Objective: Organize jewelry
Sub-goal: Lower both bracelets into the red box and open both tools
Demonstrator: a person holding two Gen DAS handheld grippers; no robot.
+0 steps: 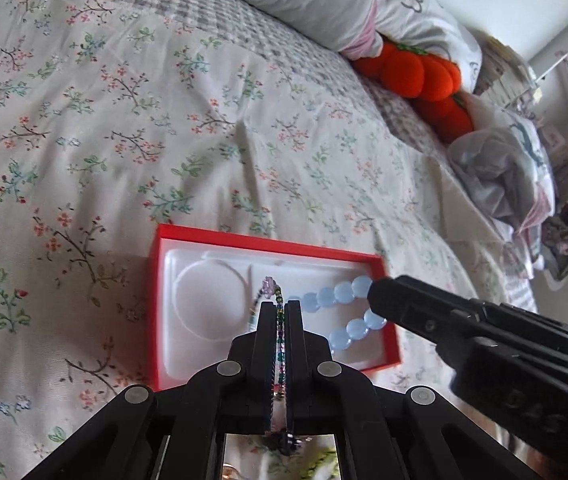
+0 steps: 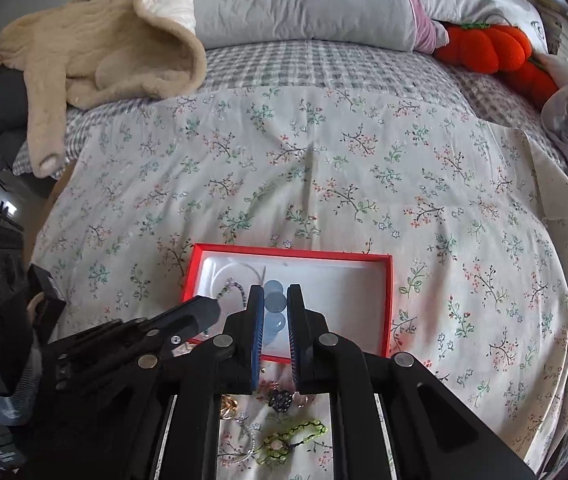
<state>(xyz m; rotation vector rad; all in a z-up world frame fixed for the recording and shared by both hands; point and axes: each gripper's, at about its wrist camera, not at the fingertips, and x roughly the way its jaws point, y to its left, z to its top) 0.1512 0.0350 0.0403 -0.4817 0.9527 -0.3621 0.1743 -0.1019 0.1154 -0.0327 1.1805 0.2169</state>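
Note:
A red box (image 1: pixel 155 300) with a white moulded insert lies on the floral sheet. My left gripper (image 1: pixel 279 305) is shut on a thin multicoloured bead bracelet (image 1: pixel 279 332), whose pink flower bead (image 1: pixel 269 282) sticks out over the box. My right gripper (image 2: pixel 275 293) is shut on a bracelet of big pale blue beads (image 2: pixel 275 303), held above the red box (image 2: pixel 292 251). In the left wrist view the blue bracelet (image 1: pixel 340 294) loops out from the right gripper (image 1: pixel 376 295) over the box's right half. The left gripper (image 2: pixel 212 307) shows at the box's left edge.
Loose jewelry lies on the sheet near me: a green cord bracelet (image 2: pixel 292 438), a dark bead piece (image 2: pixel 281 398) and a gold ring (image 2: pixel 229 404). A beige fleece (image 2: pixel 103 48), a grey pillow (image 2: pixel 304 0) and an orange plush pumpkin (image 2: pixel 488 48) line the far side.

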